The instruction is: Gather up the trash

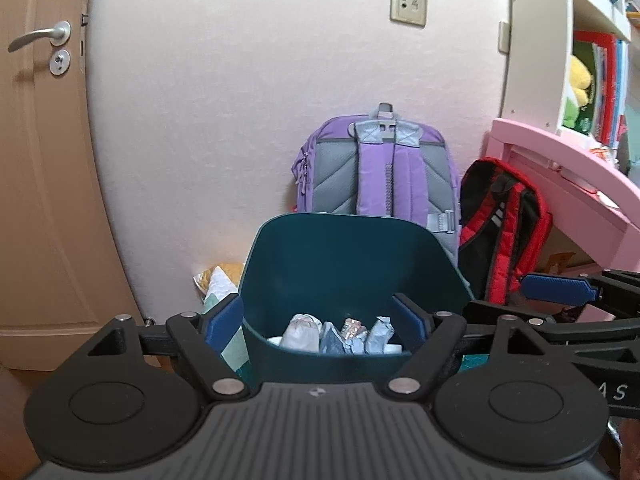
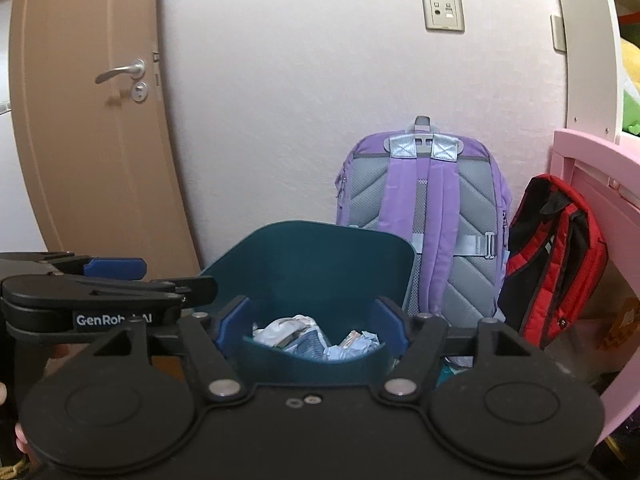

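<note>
The door [image 1: 44, 168] stands well left of the bin [image 1: 344, 272], likely the way out for the haul. Behind the bin, a purple backpack [image 1: 380, 168] and a red one [image 1: 504, 232] lean on the wall, out of the way. The bin sits in front of both tools. The left gripper [image 1: 320, 324] and right gripper [image 2: 312, 320] are spread wide, holding nothing, straddling its near rim. Crumpled trash [image 1: 340, 334] lies inside it.

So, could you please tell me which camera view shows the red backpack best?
The left wrist view: the red backpack shows nearly whole there, apart from its bottom edge behind the right gripper. In the right wrist view it sits squeezed near the edge, beside the purple backpack.
</note>
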Motion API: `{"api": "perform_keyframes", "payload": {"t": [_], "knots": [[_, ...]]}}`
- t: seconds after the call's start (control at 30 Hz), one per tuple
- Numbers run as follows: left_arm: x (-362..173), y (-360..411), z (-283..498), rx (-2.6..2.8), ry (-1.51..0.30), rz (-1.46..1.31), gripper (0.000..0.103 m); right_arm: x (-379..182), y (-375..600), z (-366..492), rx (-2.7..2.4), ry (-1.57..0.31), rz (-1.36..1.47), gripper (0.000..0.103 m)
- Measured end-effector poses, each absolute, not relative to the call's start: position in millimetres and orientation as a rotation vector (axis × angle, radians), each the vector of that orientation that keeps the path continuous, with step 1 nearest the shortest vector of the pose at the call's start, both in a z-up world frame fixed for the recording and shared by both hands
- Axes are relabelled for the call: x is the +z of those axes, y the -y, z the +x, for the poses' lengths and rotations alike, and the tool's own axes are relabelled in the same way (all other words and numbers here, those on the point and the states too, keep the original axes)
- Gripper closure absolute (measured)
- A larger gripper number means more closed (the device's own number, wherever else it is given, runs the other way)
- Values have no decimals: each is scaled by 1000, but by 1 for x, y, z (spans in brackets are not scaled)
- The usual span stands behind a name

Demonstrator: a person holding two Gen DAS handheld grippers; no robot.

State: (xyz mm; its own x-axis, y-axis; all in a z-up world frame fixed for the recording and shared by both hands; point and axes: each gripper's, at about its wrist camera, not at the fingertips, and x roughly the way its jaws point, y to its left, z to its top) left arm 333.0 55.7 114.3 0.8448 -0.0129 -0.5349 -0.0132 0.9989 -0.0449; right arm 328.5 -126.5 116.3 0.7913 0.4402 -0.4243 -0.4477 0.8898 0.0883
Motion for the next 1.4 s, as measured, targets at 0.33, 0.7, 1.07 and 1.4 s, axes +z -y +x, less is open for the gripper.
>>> {"api": "perform_keyframes", "payload": {"t": [0.33, 0.7, 1.07, 1.4], "knots": [[123, -47, 280, -25, -539, -51, 21, 124, 141, 280, 502, -420, 4, 20], [133, -48, 226, -24, -472, -63, 10, 130, 157, 231, 541, -352, 7, 1], [143, -50, 178, 15, -366, -54, 1, 136, 162, 197, 565, -307, 9, 0], [139, -41, 151, 27, -347, -23, 1, 135, 166, 183, 561, -288, 1, 0]]}}
